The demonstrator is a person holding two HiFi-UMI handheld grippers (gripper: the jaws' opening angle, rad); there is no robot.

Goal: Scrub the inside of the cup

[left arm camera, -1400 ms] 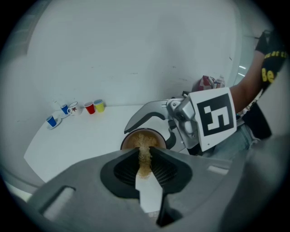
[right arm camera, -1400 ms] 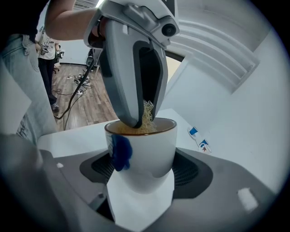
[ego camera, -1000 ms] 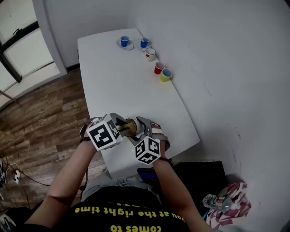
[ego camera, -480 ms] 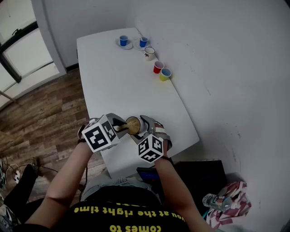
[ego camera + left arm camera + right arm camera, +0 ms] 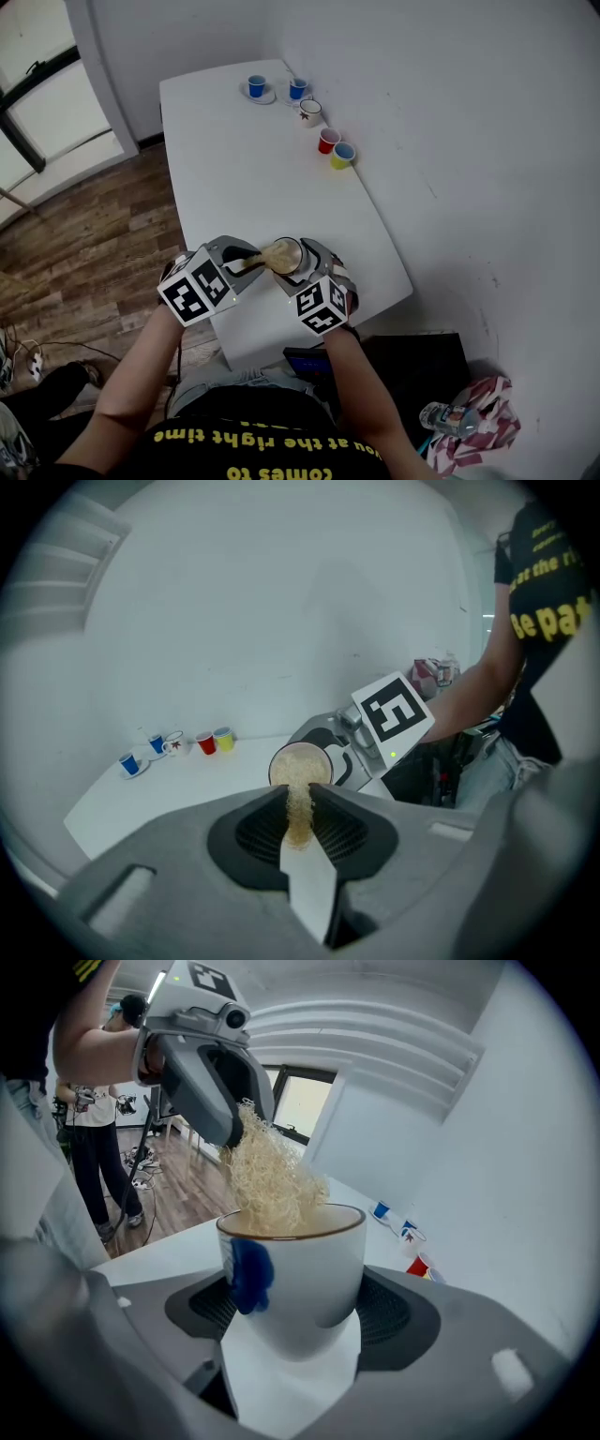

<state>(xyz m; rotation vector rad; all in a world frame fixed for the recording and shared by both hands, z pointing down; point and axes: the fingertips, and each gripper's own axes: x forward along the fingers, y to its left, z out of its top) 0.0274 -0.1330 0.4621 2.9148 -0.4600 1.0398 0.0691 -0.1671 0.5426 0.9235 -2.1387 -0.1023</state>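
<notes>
A white cup [image 5: 298, 1274] with a brown rim and a blue mark sits between the jaws of my right gripper [image 5: 295, 1309], which is shut on its body. A tan fibrous scrubber [image 5: 270, 1177] reaches down into the cup's mouth. My left gripper [image 5: 298, 803] is shut on that scrubber [image 5: 298, 819], whose far end fills the cup's opening [image 5: 302, 765]. In the head view both grippers meet over the table's near end, the left gripper [image 5: 246, 263] to the left of the cup [image 5: 287, 255] and the right gripper [image 5: 300, 270] below it.
Several small cups stand along the far right of the white table [image 5: 234, 159]: two blue ones on saucers [image 5: 257, 87], a white one [image 5: 310, 110], a red one [image 5: 328, 141], a yellow one [image 5: 343, 155]. Wood floor [image 5: 84, 234] lies left. A person [image 5: 94, 1147] stands beyond the table.
The cup and the right gripper have shifted slightly right and rolled. The left gripper's marker cube has dropped down and left, and the scrubber now sits deeper in the cup's mouth.
</notes>
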